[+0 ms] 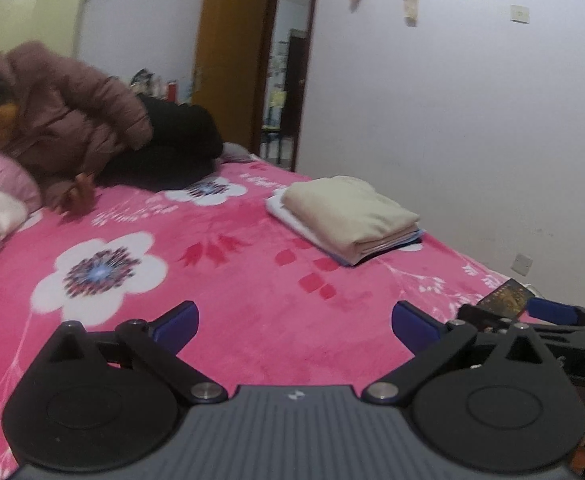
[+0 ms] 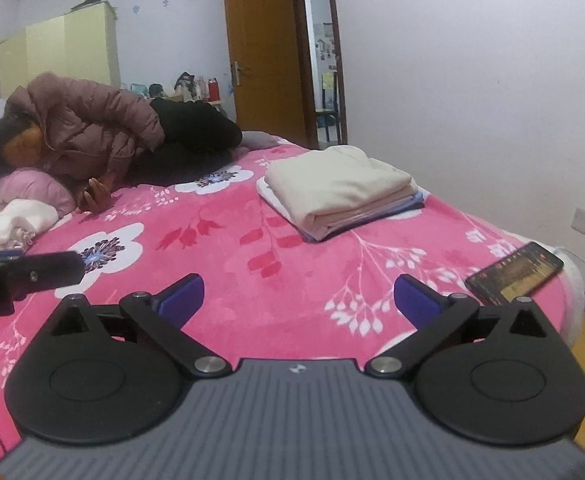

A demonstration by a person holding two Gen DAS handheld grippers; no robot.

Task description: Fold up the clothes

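A stack of folded clothes (image 1: pixel 348 216), cream on top with white and blue layers below, lies on the pink flowered blanket (image 1: pixel 220 272) toward the bed's right side; the same stack (image 2: pixel 340 192) shows in the right wrist view. My left gripper (image 1: pixel 295 322) stands open over bare blanket, well short of the stack. My right gripper (image 2: pixel 298 300) is open too, with nothing between its blue pads. A crumpled white garment (image 2: pixel 8 222) lies at the left by a pink pillow (image 2: pixel 36 190).
A person in a brown puffer jacket (image 2: pixel 88 128) lies across the far side of the bed, one hand on the blanket. A phone (image 2: pixel 514 274) lies near the bed's right corner. The white wall, an open door (image 2: pixel 268 52) and wood floor are to the right.
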